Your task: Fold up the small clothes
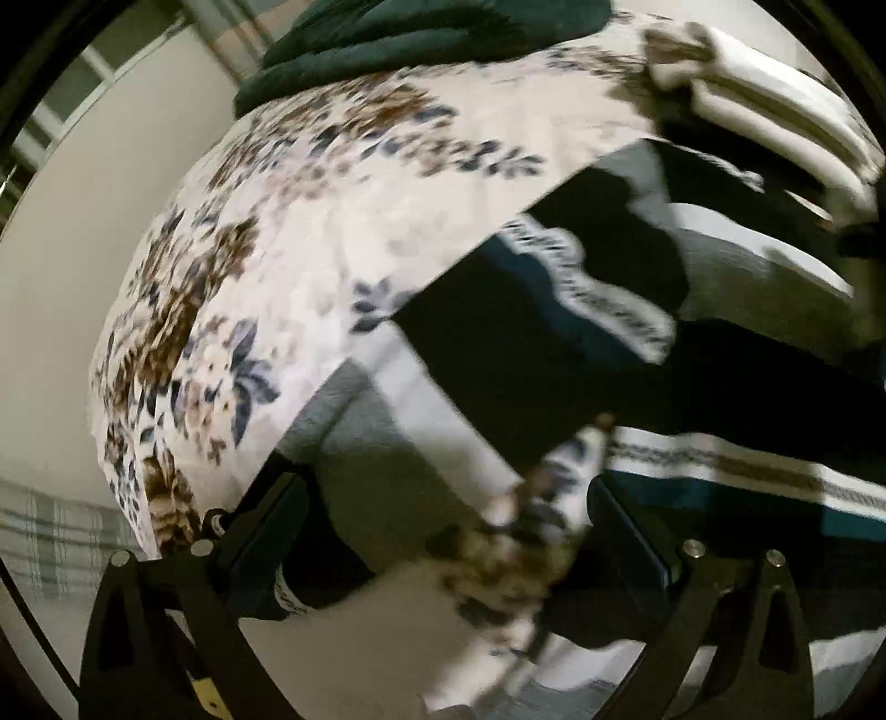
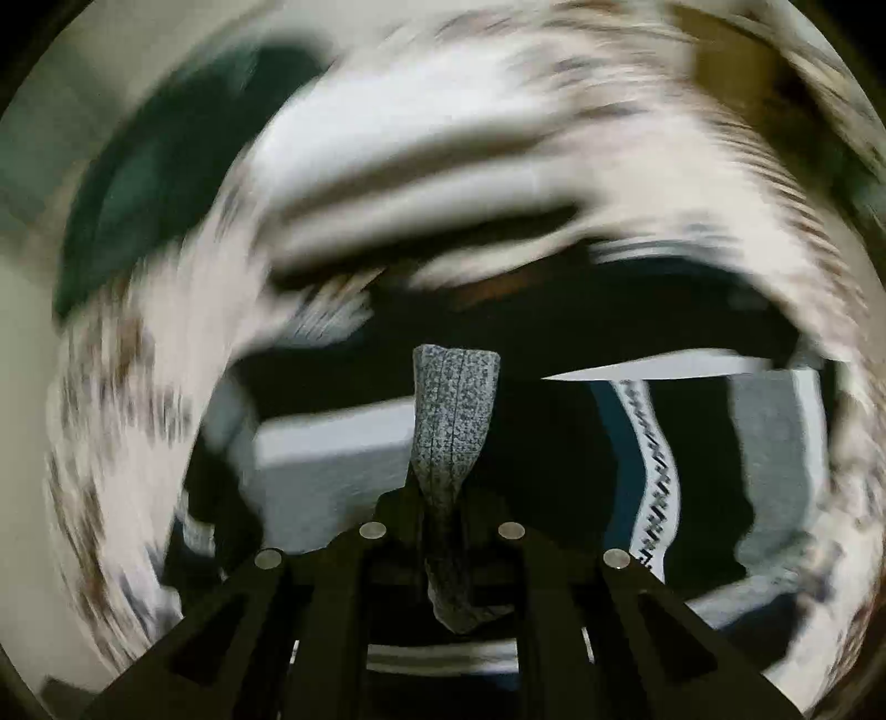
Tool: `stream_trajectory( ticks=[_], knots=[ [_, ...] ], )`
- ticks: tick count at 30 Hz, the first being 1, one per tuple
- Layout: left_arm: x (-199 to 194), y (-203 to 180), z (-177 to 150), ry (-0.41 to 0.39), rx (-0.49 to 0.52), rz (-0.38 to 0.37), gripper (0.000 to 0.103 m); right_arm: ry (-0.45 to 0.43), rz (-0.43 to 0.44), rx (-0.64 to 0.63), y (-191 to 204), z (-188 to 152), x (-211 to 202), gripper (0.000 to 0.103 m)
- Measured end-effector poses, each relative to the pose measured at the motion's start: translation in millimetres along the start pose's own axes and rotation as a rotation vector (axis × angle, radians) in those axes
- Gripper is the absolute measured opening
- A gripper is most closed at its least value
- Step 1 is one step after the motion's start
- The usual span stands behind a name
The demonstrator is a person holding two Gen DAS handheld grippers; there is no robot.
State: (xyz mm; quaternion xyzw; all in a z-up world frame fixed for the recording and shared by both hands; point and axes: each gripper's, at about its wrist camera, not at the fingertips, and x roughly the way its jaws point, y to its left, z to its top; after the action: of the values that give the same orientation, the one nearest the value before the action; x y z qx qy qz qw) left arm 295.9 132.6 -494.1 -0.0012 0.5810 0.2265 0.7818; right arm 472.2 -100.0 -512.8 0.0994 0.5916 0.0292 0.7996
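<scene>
White cloth point(image 1: 343, 183) printed with brown and blue flowers; dark green garment point(image 1: 387, 44); grey speckled fabric strip point(image 2: 455, 410); black-and-teal patterned textile point(image 1: 554, 332).

a home bedroom: floral bedsheet point(image 1: 310, 210), patterned blanket point(image 1: 720, 471), folded clothes point(image 1: 775, 111) piled.

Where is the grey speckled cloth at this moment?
In the right wrist view, the grey speckled cloth stands at centre, pinched in the shut right gripper, in front of the dark patterned blanket.
</scene>
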Motion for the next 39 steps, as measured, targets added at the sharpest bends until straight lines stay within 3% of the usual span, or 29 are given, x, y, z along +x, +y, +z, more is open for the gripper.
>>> stream_trajectory(
  ticks=[2,6,10,12,13,14,15,17,19,24,27,29,30,31,32,33,39],
  knots=[
    [8.4,10.7,2.4,0.006,-0.027,0.002,0.103,0.05,0.002,-0.094,54.0,-11.1,33.0,0.009],
    [22.2,21.1,8.4,0.012,-0.049,-0.007,0.103,0.095,-0.002,-0.152,108.4,-25.3,69.4,0.009],
    [26.8,24.5,14.4,0.008,-0.052,-0.016,0.103,0.144,-0.033,-0.153,111.1,-34.2,96.1,0.009],
    [25.1,26.5,19.3,0.003,-0.051,-0.02,0.103,0.169,-0.015,-0.145,99.4,-34.4,94.1,0.011],
    [22.9,26.9,22.0,-0.001,-0.047,-0.024,0.103,0.179,0.014,-0.129,93.6,-33.7,91.0,0.016],
    [18.7,26.4,26.1,-0.012,-0.039,-0.032,0.103,0.193,0.065,-0.098,83.0,-30.9,85.1,0.026],
    [13.9,25.0,31.8,-0.025,-0.028,-0.043,0.103,0.196,0.122,-0.053,68.7,-30.6,75.4,0.043],
    [5.3,18.7,44.2,-0.048,0.0,-0.076,0.103,0.173,0.197,0.042,34.1,-31.6,50.9,0.056],
    [-3.0,4.6,62.9,-0.067,0.049,-0.135,0.103,0.125,0.23,0.159,-15.4,-38.1,19.8,0.06],
    [6.7,-46.0,107.6,-0.026,0.146,-0.294,0.103,0.044,0.168,0.397,-132.4,-60.5,-33.4,0.062],
    [32.2,-87.1,129.7,0.02,0.209,-0.308,0.103,0.015,0.125,0.527,-196.4,-80.8,-50.8,0.062],
    [47.3,-115.7,137.1,0.047,0.259,-0.314,0.092,0.007,0.102,0.597,-231.3,-92.9,-53.1,0.062],
    [52.0,-127.1,138.8,0.047,0.286,-0.313,0.069,0.003,0.105,0.634,-250.0,-97.4,-53.0,0.062],
    [56.4,-138.4,139.1,0.053,0.318,-0.307,0.03,-0.004,0.111,0.665,-263.5,-102.4,-51.7,0.062],
    [57.5,-144.5,138.9,0.058,0.332,-0.306,0.012,-0.013,0.116,0.694,-273.2,-104.4,-48.3,0.062],
    [56.8,-146.9,139.2,0.054,0.333,-0.316,0.006,-0.02,0.122,0.713,-277.5,-107.2,-44.3,0.062],
    [24.1,-100.5,154.4,-0.064,0.201,-0.359,0.004,-0.064,0.192,0.847,-303.6,-120.9,-25.3,0.062]
  ],
)
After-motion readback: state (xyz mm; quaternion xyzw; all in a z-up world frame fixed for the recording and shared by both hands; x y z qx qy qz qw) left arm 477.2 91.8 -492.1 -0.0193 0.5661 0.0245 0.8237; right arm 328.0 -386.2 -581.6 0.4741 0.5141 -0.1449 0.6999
